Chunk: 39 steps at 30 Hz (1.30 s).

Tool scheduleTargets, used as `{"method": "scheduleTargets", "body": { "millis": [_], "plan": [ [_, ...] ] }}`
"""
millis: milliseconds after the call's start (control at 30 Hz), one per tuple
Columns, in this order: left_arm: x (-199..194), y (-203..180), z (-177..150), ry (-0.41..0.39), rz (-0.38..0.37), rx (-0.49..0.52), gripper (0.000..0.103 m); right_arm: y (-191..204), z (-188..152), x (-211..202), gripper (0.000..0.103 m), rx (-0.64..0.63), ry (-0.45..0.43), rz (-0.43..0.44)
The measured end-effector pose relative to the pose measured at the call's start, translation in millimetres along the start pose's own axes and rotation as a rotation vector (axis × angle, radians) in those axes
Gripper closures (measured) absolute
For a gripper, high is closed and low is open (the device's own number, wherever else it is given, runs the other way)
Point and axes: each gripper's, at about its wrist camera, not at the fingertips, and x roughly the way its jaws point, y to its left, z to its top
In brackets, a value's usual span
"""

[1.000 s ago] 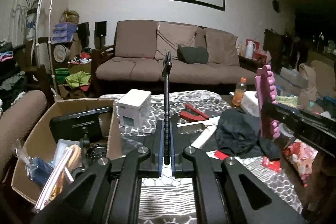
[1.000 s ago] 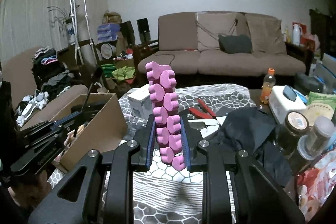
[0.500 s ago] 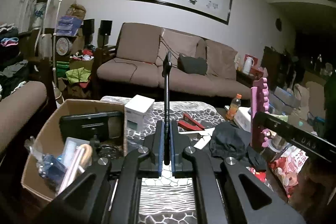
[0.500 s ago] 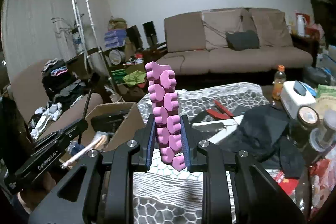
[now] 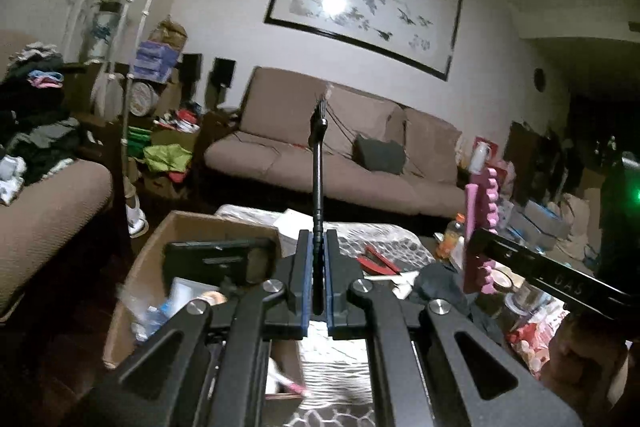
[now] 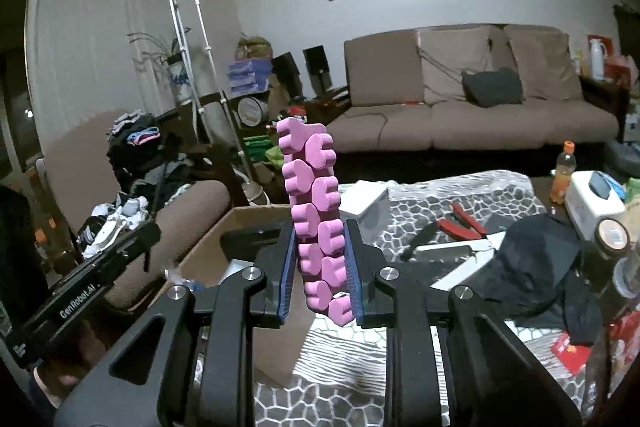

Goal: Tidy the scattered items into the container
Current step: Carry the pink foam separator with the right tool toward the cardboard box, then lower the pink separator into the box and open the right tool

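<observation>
A: Left gripper (image 5: pixel 318 277)?
B: Clamped on a black brush (image 5: pixel 319 187), above the cardboard box (image 5: pixel 138 283).
A: Right gripper (image 6: pixel 320 269)?
B: Clamped on pink foam (image 6: pixel 316 219), beside the box. "GenRobot.AI" printed on the left one.

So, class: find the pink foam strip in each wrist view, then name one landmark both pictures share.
Left wrist view: the pink foam strip stands upright at right of centre, seen from the side, in the right hand-held gripper.
Right wrist view: it fills the centre, clamped between the blue pads.
Shared landmark: the framed painting above the brown sofa.
</observation>
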Motion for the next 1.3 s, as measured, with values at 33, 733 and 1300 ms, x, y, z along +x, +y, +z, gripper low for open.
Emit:
{"method": "scheduleTargets", "body": {
  "millis": [33,733,1300],
  "plan": [
    [-3,6,2,-0.003,0.016,-0.003,0.098,3,1,0,0.082,-0.002,-0.002,0.002],
    [14,90,-21,0.195,0.214,0.008,0.098,77,-40,99,0.081,-0.021,0.211,0.224],
    [79,101,-39,0.376,0.291,0.002,0.098,84,-61,191,0.08,0.013,0.448,0.257]
  ]
}}
